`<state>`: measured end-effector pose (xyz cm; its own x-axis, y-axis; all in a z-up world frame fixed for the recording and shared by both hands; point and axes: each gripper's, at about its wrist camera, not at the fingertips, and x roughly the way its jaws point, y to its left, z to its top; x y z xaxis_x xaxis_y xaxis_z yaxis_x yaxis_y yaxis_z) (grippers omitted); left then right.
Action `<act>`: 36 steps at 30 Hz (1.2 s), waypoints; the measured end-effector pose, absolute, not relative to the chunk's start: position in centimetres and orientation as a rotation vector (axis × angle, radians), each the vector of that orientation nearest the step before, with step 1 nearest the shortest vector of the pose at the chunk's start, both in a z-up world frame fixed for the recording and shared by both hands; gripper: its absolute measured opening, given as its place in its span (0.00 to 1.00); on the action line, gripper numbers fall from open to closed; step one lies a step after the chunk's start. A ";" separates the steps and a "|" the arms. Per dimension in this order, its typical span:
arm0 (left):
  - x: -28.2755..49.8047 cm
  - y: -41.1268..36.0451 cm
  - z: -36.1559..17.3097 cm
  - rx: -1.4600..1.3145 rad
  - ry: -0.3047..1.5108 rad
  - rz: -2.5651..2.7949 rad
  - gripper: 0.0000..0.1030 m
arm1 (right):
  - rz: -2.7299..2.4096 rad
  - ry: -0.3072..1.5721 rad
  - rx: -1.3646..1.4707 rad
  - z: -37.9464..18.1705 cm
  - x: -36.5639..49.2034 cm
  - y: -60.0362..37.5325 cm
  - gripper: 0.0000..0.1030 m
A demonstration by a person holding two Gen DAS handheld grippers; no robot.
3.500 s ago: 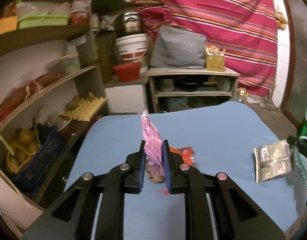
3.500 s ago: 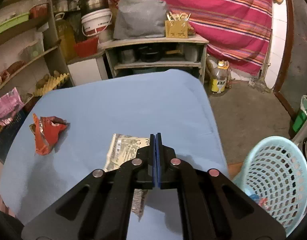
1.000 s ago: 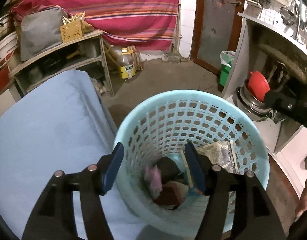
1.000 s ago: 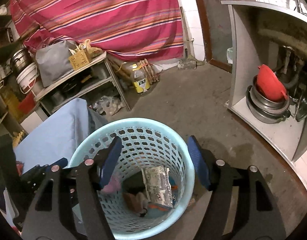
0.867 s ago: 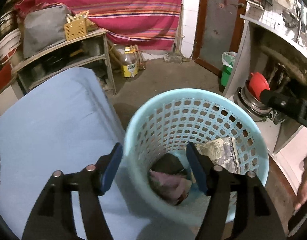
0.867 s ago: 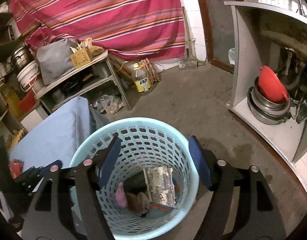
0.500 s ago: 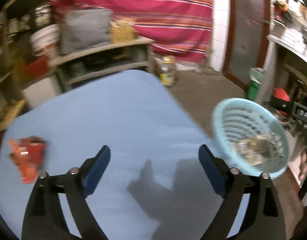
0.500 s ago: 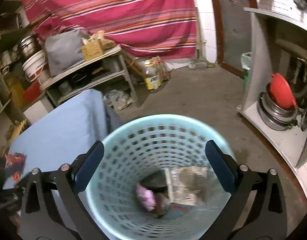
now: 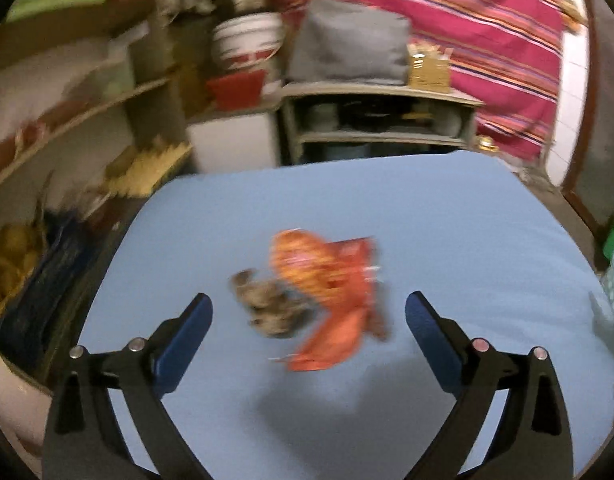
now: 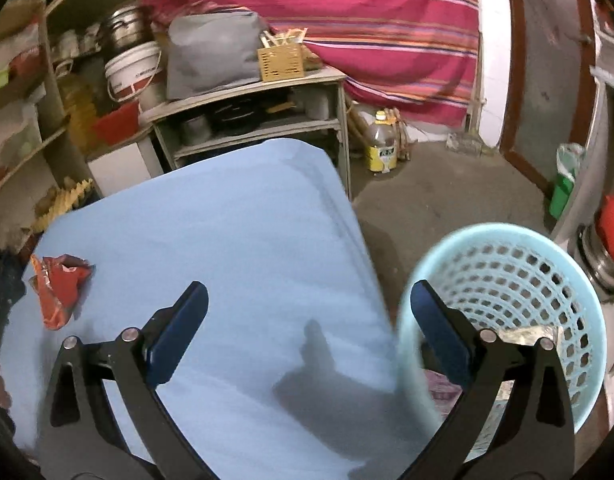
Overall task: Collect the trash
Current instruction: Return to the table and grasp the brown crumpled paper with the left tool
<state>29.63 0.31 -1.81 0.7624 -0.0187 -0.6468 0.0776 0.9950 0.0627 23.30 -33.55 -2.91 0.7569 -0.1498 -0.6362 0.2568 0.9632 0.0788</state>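
A crumpled red-orange snack wrapper [image 9: 327, 296] lies on the blue table [image 9: 467, 240], with a brown crumpled scrap [image 9: 267, 308] just left of it; both are blurred. My left gripper [image 9: 309, 320] is open and empty, its jaws wide apart above them. The wrapper also shows in the right wrist view [image 10: 59, 284] at the table's left edge. My right gripper [image 10: 309, 312] is open and empty over the table's right edge. The light blue trash basket [image 10: 507, 248] stands on the floor at right, holding a silver wrapper [image 10: 527, 334] and a pink one [image 10: 443, 390].
Shelves with food and tubs [image 9: 87, 120] line the left. A low grey shelf unit [image 10: 251, 112] with a grey bag and a yellow box stands behind the table. A yellow bottle [image 10: 381, 144] sits on the floor. A counter with pots [image 10: 603, 248] is at right.
Both grippers let their wrappers drop into the basket. My left gripper has swung back left over the red wrapper on the table. My right gripper has drawn back from the basket toward the table.
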 end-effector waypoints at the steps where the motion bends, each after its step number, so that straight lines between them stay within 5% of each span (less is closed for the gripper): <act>1: 29.9 1.6 -1.9 0.069 0.714 -0.046 0.92 | -0.206 0.680 0.155 -3.1 23.9 -32.4 0.96; 18: 34.7 4.5 -6.1 0.042 0.784 -0.082 0.90 | -0.025 0.781 0.144 -6.1 30.3 -23.4 0.96; 22: 36.0 3.1 -7.4 0.055 0.846 -0.156 0.53 | -0.005 0.799 0.183 -6.7 30.7 -23.1 0.96; 36: 34.1 6.4 -5.2 0.072 0.780 -0.112 0.45 | 0.154 0.753 0.044 -5.5 31.8 -13.6 0.96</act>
